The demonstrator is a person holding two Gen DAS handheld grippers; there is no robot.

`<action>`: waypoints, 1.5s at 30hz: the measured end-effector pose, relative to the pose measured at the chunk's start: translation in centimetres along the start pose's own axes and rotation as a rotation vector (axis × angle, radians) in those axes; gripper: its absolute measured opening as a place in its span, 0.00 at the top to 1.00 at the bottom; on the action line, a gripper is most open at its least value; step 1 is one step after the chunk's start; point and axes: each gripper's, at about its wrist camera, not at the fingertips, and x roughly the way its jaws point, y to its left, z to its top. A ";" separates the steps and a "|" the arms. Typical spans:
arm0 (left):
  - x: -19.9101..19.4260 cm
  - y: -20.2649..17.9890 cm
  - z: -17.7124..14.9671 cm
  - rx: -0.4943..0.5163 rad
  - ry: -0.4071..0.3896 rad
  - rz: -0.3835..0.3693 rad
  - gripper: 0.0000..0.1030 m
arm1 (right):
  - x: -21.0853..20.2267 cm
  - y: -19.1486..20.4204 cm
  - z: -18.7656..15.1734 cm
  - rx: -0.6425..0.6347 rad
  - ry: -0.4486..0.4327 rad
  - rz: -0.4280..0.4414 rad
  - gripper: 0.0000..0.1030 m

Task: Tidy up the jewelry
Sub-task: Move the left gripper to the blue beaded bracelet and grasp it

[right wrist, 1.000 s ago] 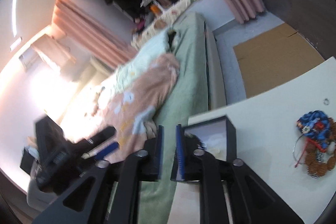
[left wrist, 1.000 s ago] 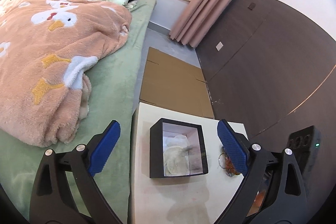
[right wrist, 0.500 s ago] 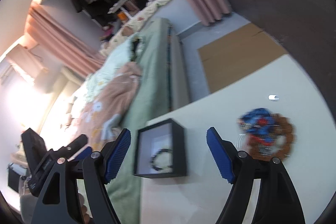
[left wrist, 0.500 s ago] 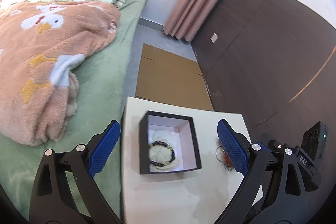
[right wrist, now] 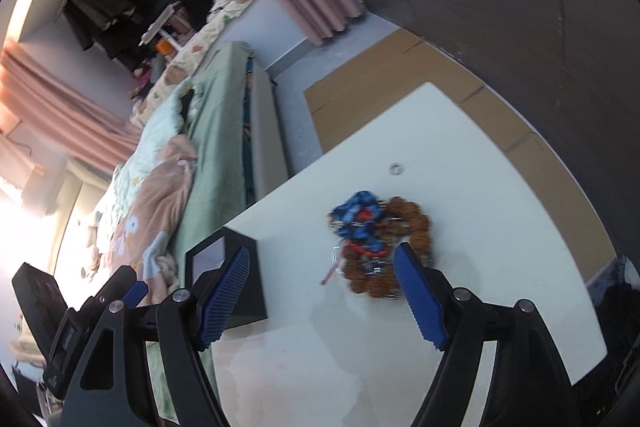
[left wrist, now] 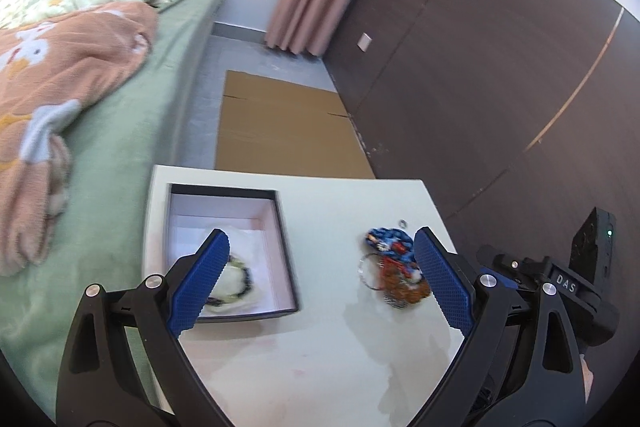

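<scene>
On the white table [left wrist: 320,355] stands a black box [left wrist: 285,239] with a pale lining. A dark bead bracelet [left wrist: 245,273] lies inside it on white padding. To the right lies a tangled jewelry pile [left wrist: 394,265] of blue, red and brown beads with a wire hoop, and a small ring [left wrist: 403,224] sits just beyond. My left gripper [left wrist: 320,243] is open and empty above the table, between the box and the pile. My right gripper [right wrist: 322,257] is open and empty, with the jewelry pile [right wrist: 380,239] just ahead of its right finger and the box [right wrist: 256,287] behind its left finger.
A bed with a green sheet [left wrist: 120,147] and a peach blanket [left wrist: 60,75] runs along the table's left side. Flat cardboard [left wrist: 284,131] lies on the floor beyond the table, with a dark panelled wall [left wrist: 480,67] on the right.
The right gripper's jaws went from nearly shut over the box to wide open, and the dark bracelet now lies in the box. Both grippers shifted right toward the jewelry pile.
</scene>
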 end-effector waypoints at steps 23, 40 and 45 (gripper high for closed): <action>14.2 -5.1 -2.8 -0.074 0.249 -0.122 0.45 | 2.2 -7.7 4.0 0.166 0.076 -0.068 0.45; 15.9 -4.0 -3.0 -0.166 0.263 -0.137 0.92 | 4.4 -7.0 4.4 0.152 0.137 -0.078 0.45; 13.3 -4.0 -2.5 -0.134 0.219 -0.137 0.92 | 4.4 -6.5 4.1 0.159 0.132 -0.036 0.46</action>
